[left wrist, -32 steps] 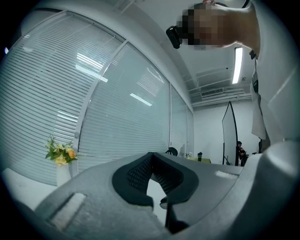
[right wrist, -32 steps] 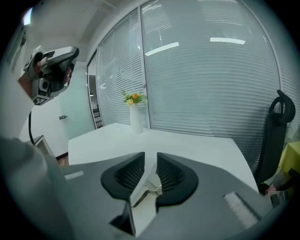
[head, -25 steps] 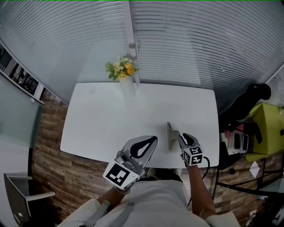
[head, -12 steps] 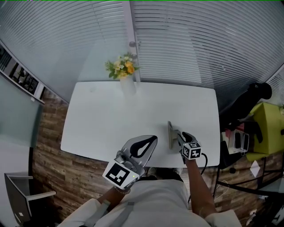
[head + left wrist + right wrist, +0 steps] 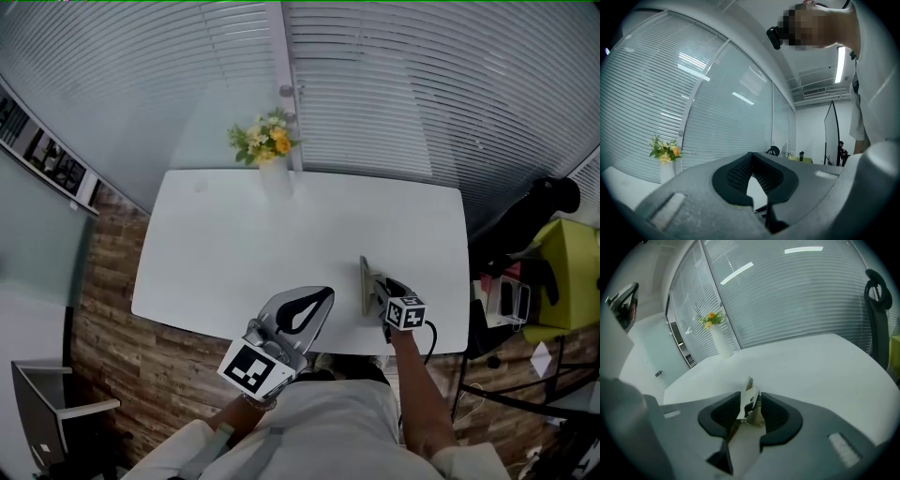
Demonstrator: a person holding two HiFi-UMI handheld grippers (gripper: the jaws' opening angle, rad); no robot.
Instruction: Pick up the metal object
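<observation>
The metal object [image 5: 365, 286] is a thin upright plate near the front right edge of the white table [image 5: 244, 234]. My right gripper [image 5: 382, 294] sits just right of it, jaws around its near end. In the right gripper view the metal object [image 5: 749, 397] stands between the pads of the right gripper [image 5: 751, 411], close against the left pad with a gap on the right; the jaws stand wide. My left gripper [image 5: 314, 302] hovers at the table's front edge, left of the plate, open and empty. In its own view the left gripper [image 5: 752, 176] holds nothing.
A white vase of yellow flowers [image 5: 265, 145] stands at the table's far edge by the blinds; the vase [image 5: 715, 331] also shows in the right gripper view. A black chair [image 5: 534, 211] and a yellow-green surface [image 5: 567, 272] lie past the table's right side.
My right gripper has edged forward and left, up to the metal plate. The left gripper has stayed where it was.
</observation>
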